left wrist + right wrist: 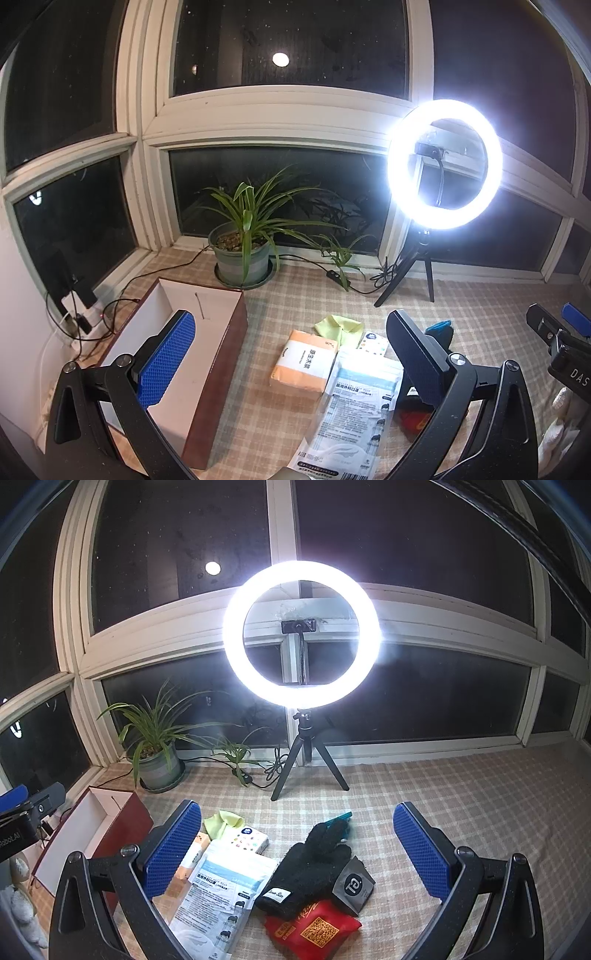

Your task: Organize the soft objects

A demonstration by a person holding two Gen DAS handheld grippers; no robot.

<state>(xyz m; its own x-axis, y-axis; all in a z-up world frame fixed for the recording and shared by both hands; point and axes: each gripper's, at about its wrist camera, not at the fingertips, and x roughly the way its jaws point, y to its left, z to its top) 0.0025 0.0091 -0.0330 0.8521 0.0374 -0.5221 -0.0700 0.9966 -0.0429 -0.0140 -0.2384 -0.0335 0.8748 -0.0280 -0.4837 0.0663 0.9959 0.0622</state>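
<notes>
1. Grippers: left gripper (291, 363) and right gripper (297, 853), both spread wide, holding nothing.
2. Box (221, 354): open, left on checked tabletop (461, 805).
3. Soft items, clustered right of box: tissue pack (304, 363), mask packet (221, 890), black glove (306, 867), red pouch (314, 928).

Each gripper is built from black, faintly speckled arms joined by round silver screws. On the left gripper (291, 354), a blue pad (168, 360) with a fine diamond texture is fitted to one finger. Matching blue pads (171, 849) are carried on both fingers of the right gripper (297, 849).
</notes>
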